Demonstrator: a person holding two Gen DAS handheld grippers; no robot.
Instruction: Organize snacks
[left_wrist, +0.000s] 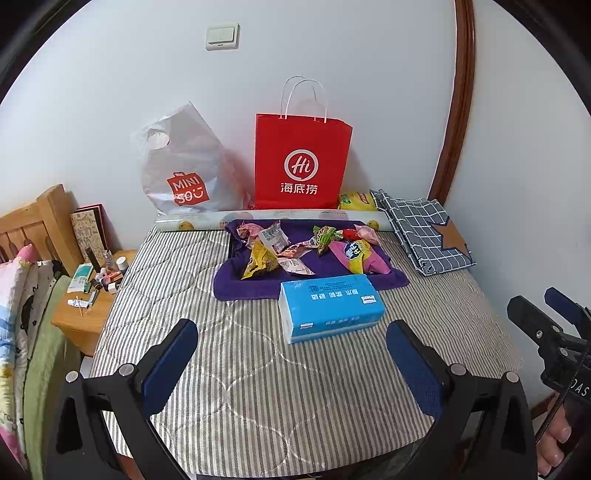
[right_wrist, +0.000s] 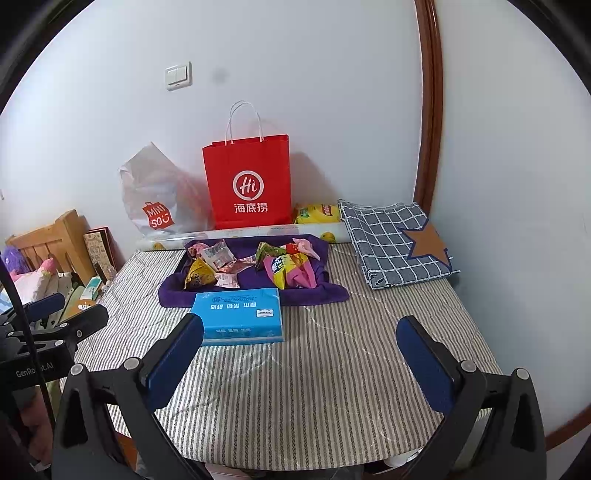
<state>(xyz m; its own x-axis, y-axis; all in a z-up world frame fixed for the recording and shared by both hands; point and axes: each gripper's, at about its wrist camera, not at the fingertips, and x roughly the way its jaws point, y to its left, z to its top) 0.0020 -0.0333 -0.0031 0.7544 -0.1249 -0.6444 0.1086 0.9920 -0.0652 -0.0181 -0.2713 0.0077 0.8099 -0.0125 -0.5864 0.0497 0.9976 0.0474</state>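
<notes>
Several wrapped snack packets (left_wrist: 295, 251) (right_wrist: 251, 266) lie in a heap on a purple towel (left_wrist: 240, 284) (right_wrist: 177, 291) at the far side of a striped table top (left_wrist: 258, 387) (right_wrist: 314, 387). A blue tissue pack (left_wrist: 328, 306) (right_wrist: 240, 317) lies just in front of the towel. My left gripper (left_wrist: 291, 354) is open and empty, above the near part of the table. My right gripper (right_wrist: 299, 350) is open and empty, near the tissue pack; it also shows at the right edge of the left wrist view (left_wrist: 546, 314).
A red paper bag (left_wrist: 301, 162) (right_wrist: 249, 181) and a white plastic bag (left_wrist: 184, 173) (right_wrist: 155, 199) stand against the wall. A paper roll (left_wrist: 258, 218) and a yellow packet (right_wrist: 317, 213) lie behind the towel. A folded checked cloth (left_wrist: 424, 232) (right_wrist: 395, 240) lies at right. A cluttered nightstand (left_wrist: 92, 295) stands left.
</notes>
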